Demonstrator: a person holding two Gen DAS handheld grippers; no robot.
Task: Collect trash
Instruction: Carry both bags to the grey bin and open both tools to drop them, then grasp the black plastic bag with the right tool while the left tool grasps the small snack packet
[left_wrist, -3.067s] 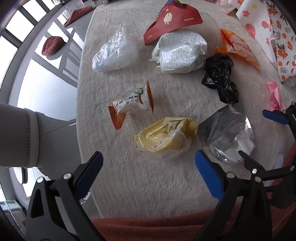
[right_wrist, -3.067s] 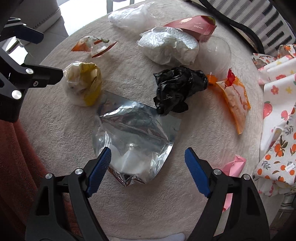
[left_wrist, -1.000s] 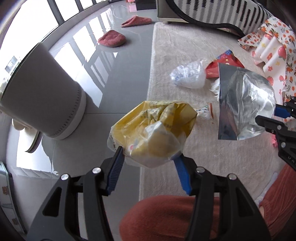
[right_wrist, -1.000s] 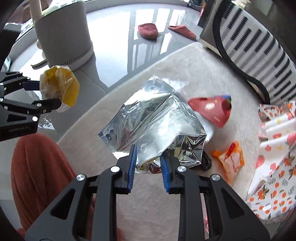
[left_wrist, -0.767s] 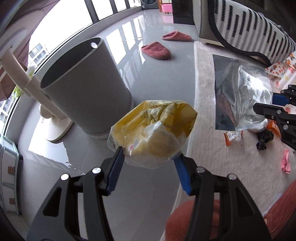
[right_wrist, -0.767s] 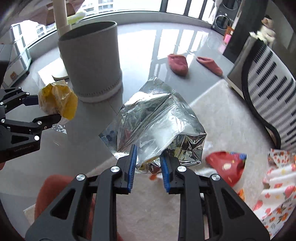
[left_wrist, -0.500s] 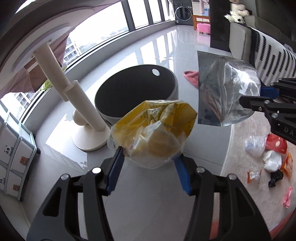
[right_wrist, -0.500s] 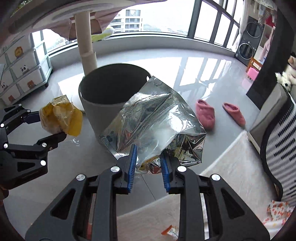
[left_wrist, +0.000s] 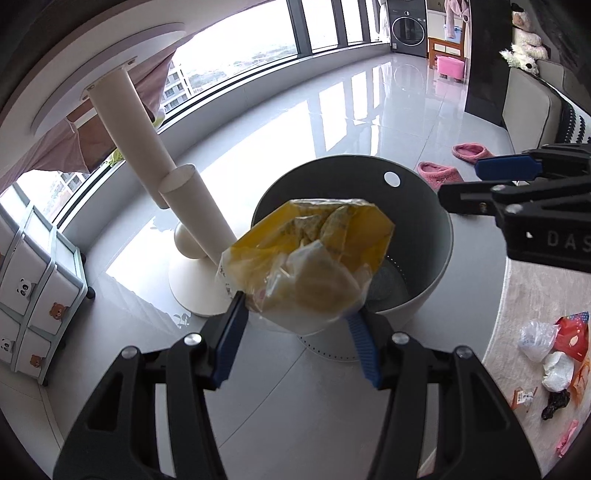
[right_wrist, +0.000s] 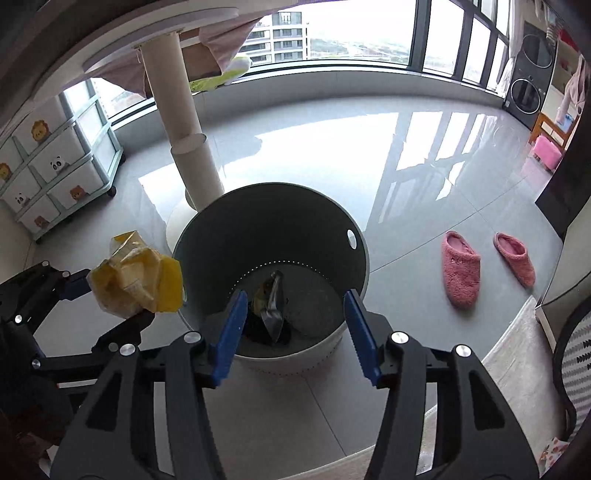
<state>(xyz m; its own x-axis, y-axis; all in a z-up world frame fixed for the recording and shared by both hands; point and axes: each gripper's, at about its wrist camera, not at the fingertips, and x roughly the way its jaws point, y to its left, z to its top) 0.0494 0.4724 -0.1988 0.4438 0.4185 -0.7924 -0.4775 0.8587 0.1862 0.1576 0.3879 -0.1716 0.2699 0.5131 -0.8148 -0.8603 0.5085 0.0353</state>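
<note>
Gripping a yellow bag (left_wrist: 306, 262) between its blue pads, the left gripper (left_wrist: 295, 343) holds it in front of the grey bin (left_wrist: 424, 295); more trash (left_wrist: 546, 354) lies on the rug (left_wrist: 532, 295) at right.

From the right wrist view, the right gripper (right_wrist: 293, 332) is opening, nothing between its pads, above the bin (right_wrist: 354, 280). A foil pouch (right_wrist: 273, 306) lies inside the bin.

Both handheld tools share one build. The left gripper (left_wrist: 297, 336) has a glossy black plastic frame with triangular cut-outs, and its two fingers (left_wrist: 228, 338) carry ribbed blue pads. Round silver screw heads sit at the joints. The right gripper (right_wrist: 293, 330) looks the same; seen from the left wrist, white raised letters "DAS" mark its black side.
</note>
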